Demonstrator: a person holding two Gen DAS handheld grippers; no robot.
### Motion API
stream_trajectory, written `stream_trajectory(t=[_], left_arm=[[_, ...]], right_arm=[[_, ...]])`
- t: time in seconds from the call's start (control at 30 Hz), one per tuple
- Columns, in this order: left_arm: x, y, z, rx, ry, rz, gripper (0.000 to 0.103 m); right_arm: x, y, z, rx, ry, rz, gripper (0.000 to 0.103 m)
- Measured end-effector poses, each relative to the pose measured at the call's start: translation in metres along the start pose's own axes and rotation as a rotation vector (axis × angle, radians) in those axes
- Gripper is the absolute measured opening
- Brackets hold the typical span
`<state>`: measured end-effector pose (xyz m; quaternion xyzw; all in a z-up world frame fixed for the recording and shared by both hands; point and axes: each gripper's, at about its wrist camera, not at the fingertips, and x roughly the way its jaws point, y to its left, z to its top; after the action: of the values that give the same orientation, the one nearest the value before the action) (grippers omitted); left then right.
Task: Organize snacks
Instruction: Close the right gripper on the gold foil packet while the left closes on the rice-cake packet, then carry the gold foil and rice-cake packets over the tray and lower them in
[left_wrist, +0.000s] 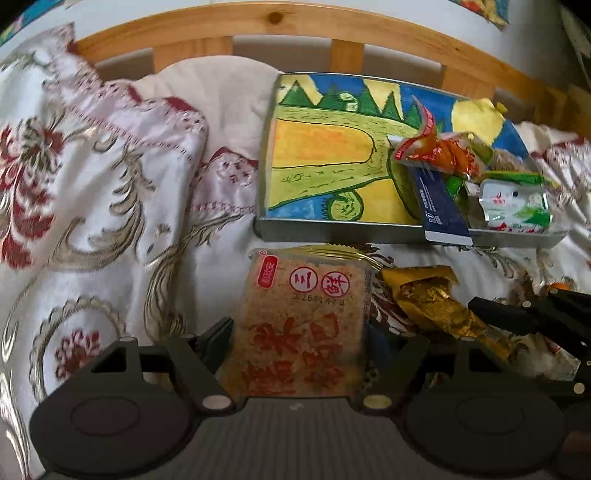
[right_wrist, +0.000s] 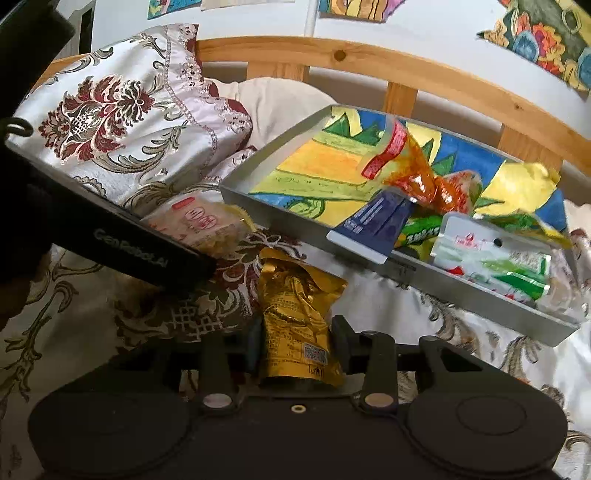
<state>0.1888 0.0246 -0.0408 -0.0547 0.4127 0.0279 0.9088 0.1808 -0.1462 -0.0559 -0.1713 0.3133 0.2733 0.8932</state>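
My left gripper (left_wrist: 299, 332) is shut on a square brown rice-cracker pack with red print (left_wrist: 299, 325), held just above the bedspread in front of the tray. My right gripper (right_wrist: 295, 332) is shut on a gold foil snack pack (right_wrist: 295, 314); that gold pack also shows at the right of the left wrist view (left_wrist: 436, 302). A grey tray with a colourful drawing on its floor (left_wrist: 332, 227) (right_wrist: 280, 225) lies on the bed. Its right end holds an orange-red wrapper (right_wrist: 417, 173), a dark blue packet (right_wrist: 373, 221) and green-and-white pouches (right_wrist: 495, 258).
A floral white, red and gold bedspread (left_wrist: 92, 184) covers the bed, with a pillow bunched at the left (right_wrist: 122, 110). A wooden slatted headboard (left_wrist: 295, 22) runs behind the tray. The left gripper's body (right_wrist: 110, 236) crosses the left of the right wrist view.
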Motion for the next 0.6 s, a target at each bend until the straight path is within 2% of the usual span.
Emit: stream_trajectory(t=[0.33, 0.6], left_arm=[[-0.029, 0.007, 0.002, -0.094, -0.064, -0.023, 0.077], [-0.031, -0.016, 0.048, -0.1, -0.172, -0.018, 0.077]], right_arm=[[-0.028, 0.004, 0.006, -0.067, -0.104, -0.072, 0.041], [-0.053, -0.021, 0.031, -0.058, -0.28, -0.174, 0.041]])
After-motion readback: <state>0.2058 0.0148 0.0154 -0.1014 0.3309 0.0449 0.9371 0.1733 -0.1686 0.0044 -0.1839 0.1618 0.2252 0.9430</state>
